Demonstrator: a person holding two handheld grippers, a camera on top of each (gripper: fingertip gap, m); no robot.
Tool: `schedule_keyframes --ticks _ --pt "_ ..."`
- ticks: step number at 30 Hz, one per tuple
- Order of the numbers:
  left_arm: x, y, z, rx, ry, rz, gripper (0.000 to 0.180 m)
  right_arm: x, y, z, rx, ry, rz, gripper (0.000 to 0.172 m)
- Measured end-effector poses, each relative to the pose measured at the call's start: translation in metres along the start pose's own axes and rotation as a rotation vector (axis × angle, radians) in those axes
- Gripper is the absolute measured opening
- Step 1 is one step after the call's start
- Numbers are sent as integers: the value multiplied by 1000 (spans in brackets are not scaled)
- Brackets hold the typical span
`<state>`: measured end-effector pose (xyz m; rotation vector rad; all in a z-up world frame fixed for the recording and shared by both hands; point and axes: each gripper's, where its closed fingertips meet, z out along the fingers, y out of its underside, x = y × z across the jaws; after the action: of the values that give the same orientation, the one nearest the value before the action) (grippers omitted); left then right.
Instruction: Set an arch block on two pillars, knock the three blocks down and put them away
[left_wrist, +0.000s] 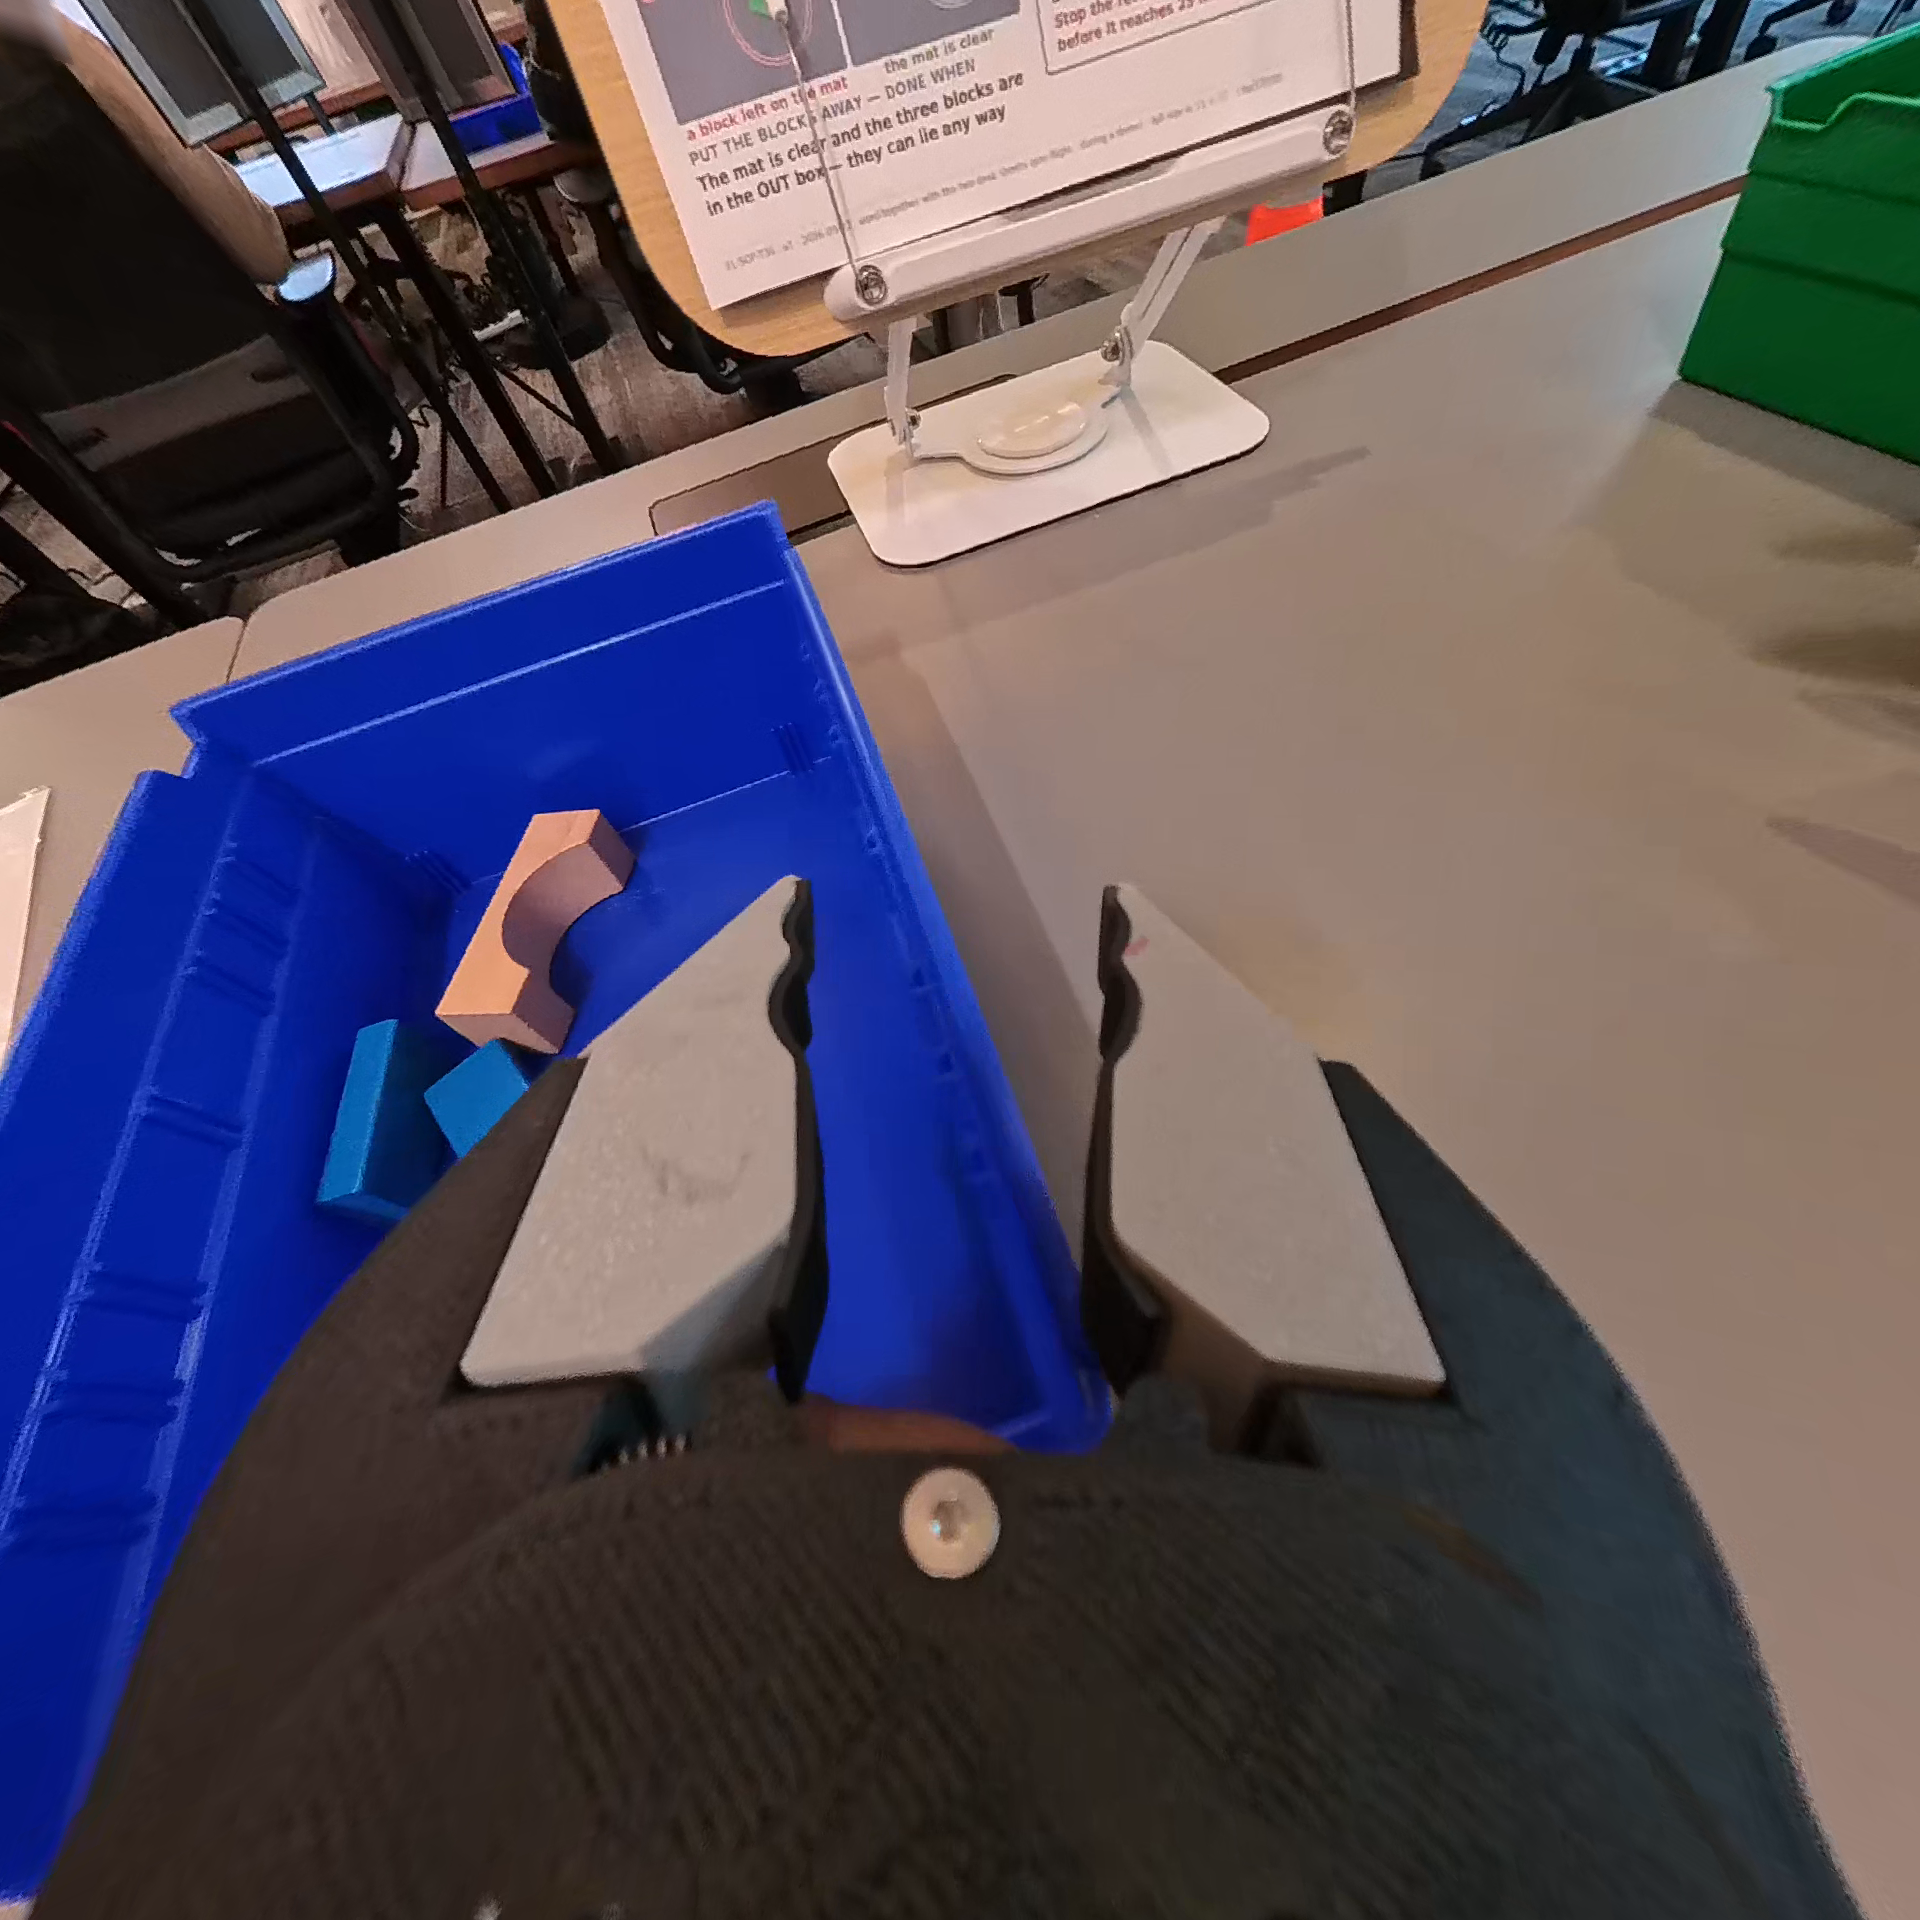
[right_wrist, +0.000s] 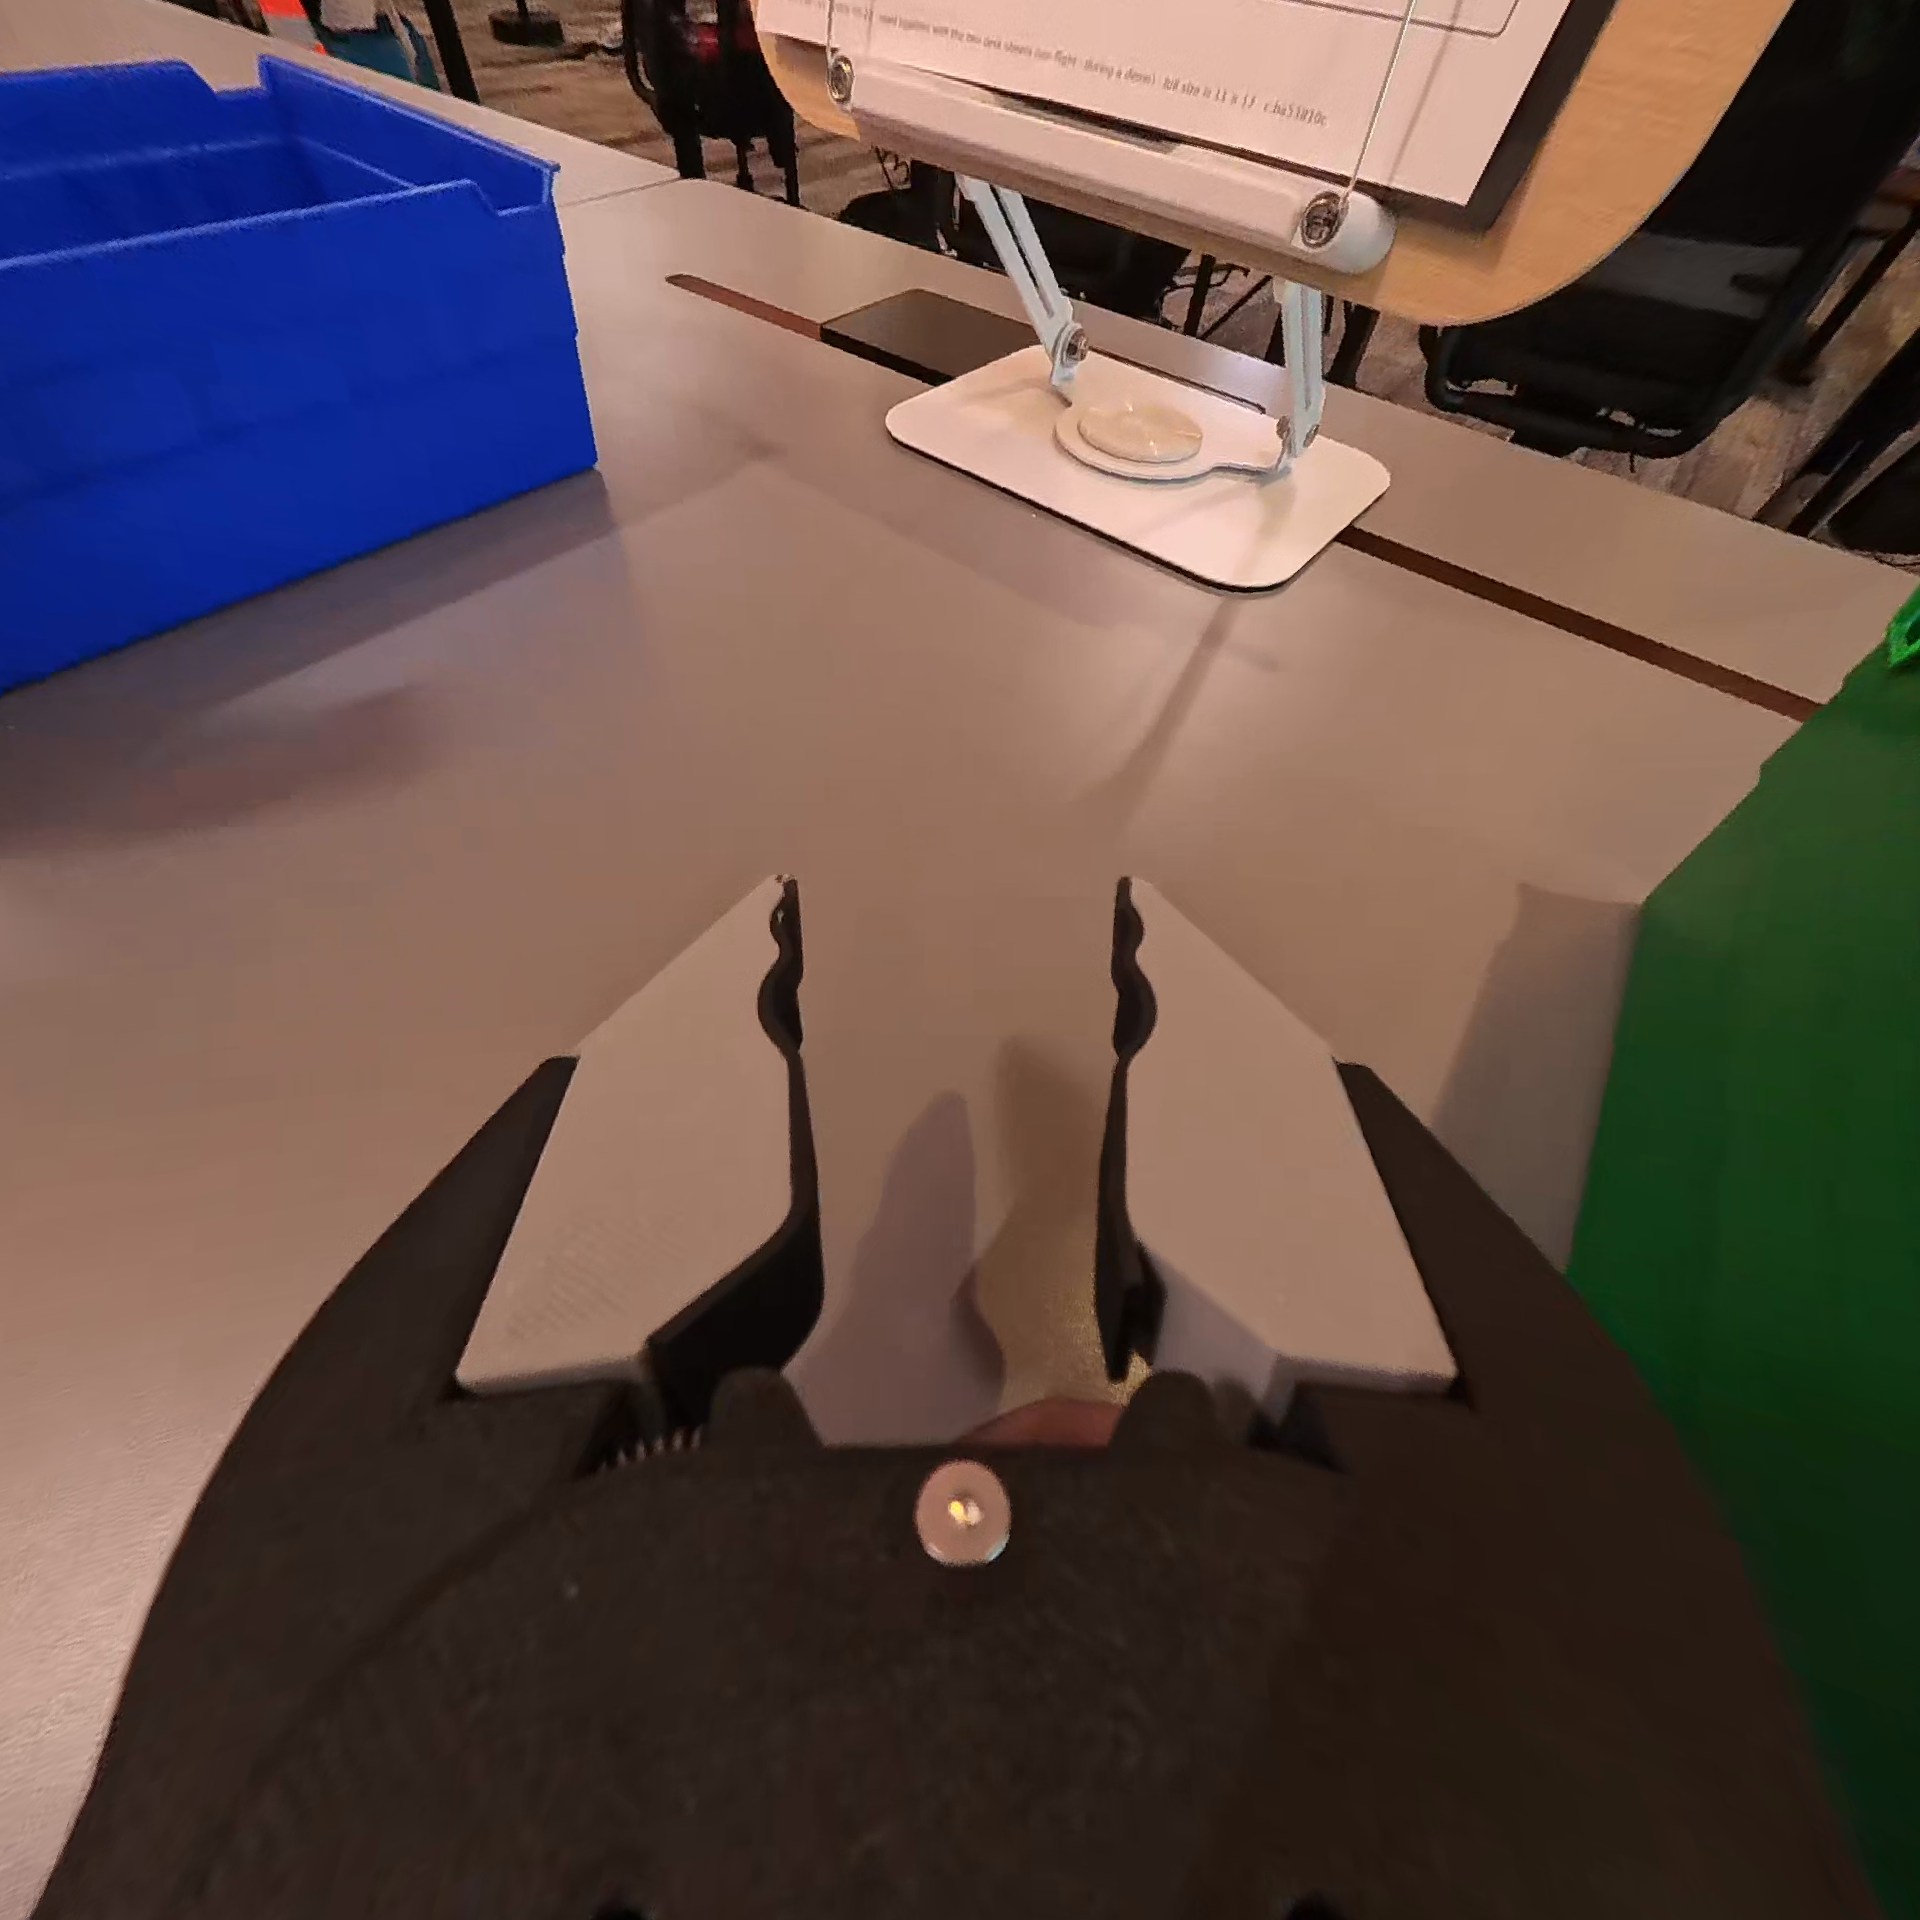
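- The arch block (left_wrist: 530, 935) and two blue pillars (left_wrist: 390, 1127) lie loose in the blue bin (left_wrist: 312, 748), left of frame, apparently already put away.
- The left gripper (left_wrist: 954, 904) hangs over the bin's right wall, jaws apart, empty.
- The right gripper (right_wrist: 954, 894), lower centre, is likewise spread and empty above bare table (right_wrist: 935, 707).

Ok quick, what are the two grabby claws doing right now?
Left gripper: open, holding nothing, above the blue bin's edge.
Right gripper: open, holding nothing, over the table.
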<state>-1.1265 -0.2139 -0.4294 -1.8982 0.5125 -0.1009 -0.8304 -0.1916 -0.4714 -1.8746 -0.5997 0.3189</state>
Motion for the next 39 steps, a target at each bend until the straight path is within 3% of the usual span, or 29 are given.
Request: schedule_keyframes --ticks 8,14,29,39 --pt "10 8 0 -56 53 -9 53 5 -2 -2 14 24 -13 56" --pt "5 27 11 -153 -9 59 20 7 -3 -3 20 31 -11 56" --pt "3 25 12 -176 -85 103 6 6 -3 -3 7 47 -34 55" --pt "19 24 12 -185 -48 137 6 18 -47 -59 0 210 -174 62"
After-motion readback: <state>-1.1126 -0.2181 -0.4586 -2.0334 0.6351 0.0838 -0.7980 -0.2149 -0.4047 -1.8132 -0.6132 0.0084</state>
